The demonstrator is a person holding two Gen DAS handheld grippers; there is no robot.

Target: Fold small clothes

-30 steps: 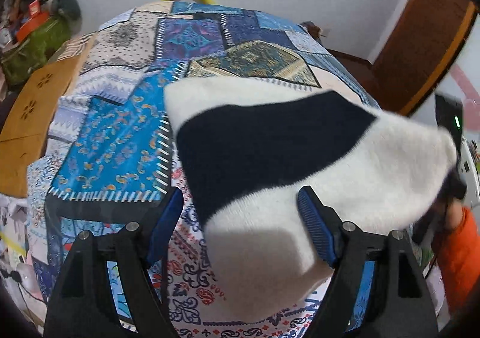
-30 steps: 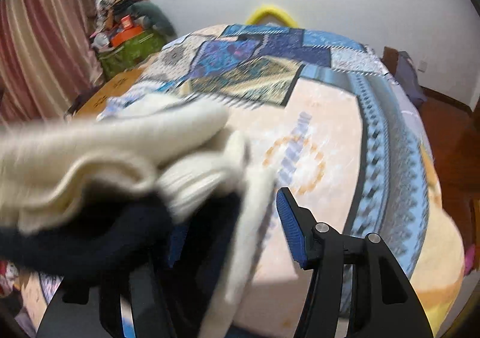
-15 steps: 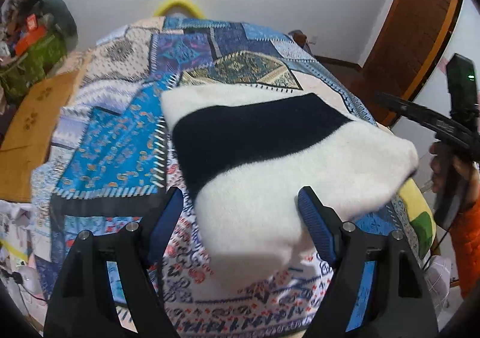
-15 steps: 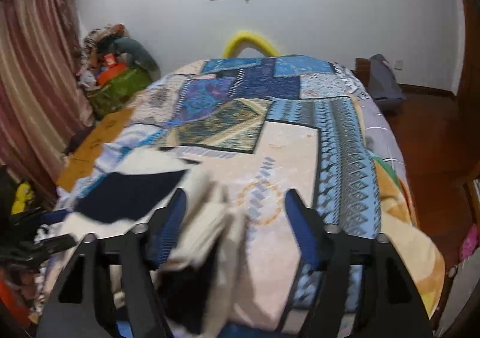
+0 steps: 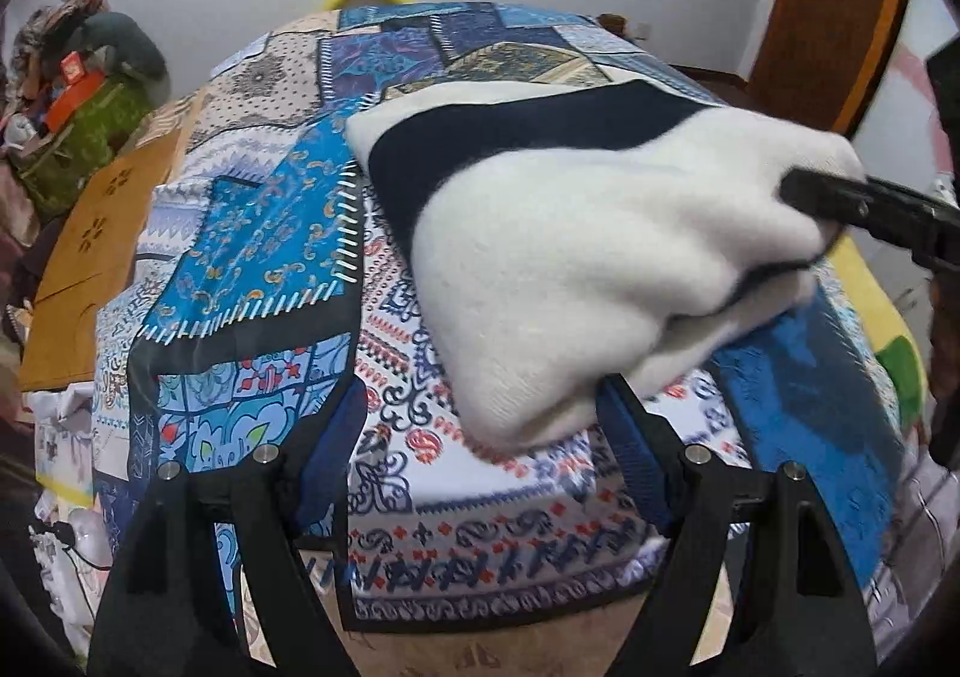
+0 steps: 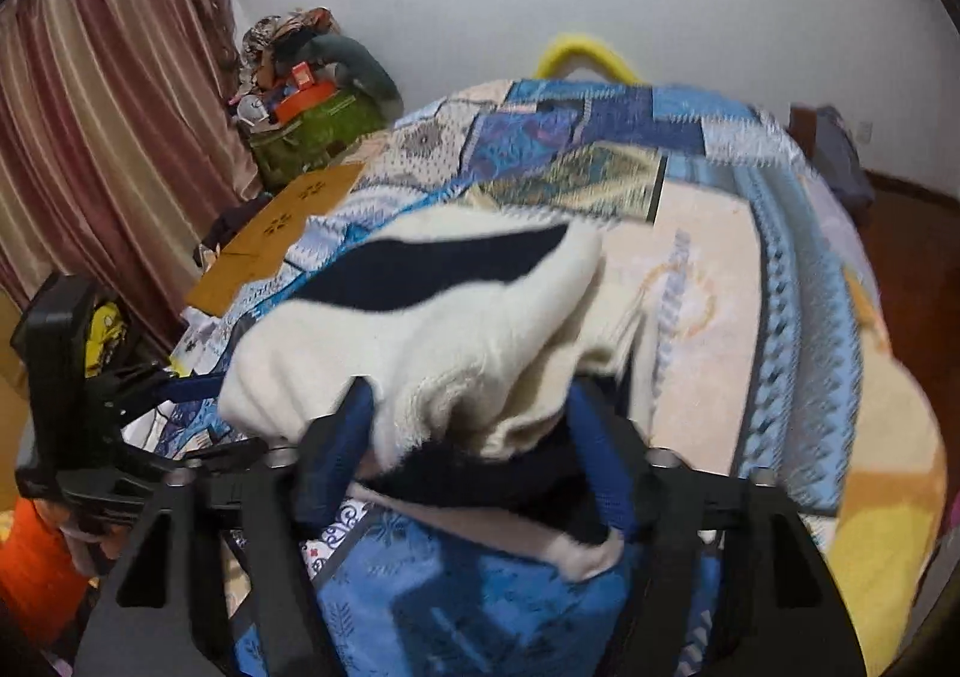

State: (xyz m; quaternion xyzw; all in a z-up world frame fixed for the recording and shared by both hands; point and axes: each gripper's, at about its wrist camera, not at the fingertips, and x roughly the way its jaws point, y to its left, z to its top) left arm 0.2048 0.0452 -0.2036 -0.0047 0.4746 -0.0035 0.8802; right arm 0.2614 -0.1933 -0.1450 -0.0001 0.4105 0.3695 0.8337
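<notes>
the right gripper (image 6: 468, 449), open half a second ago, now bunches the sweater (image 5: 600, 257) between its fingers while the left gripper (image 5: 480, 461) stays unclenched below it, so another fold looks underway.

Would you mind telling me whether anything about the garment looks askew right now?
Yes: the sweater is bunched unevenly, its right end pulled into a lump around the right gripper, not lying flat on the bed. The left gripper is open.
</notes>
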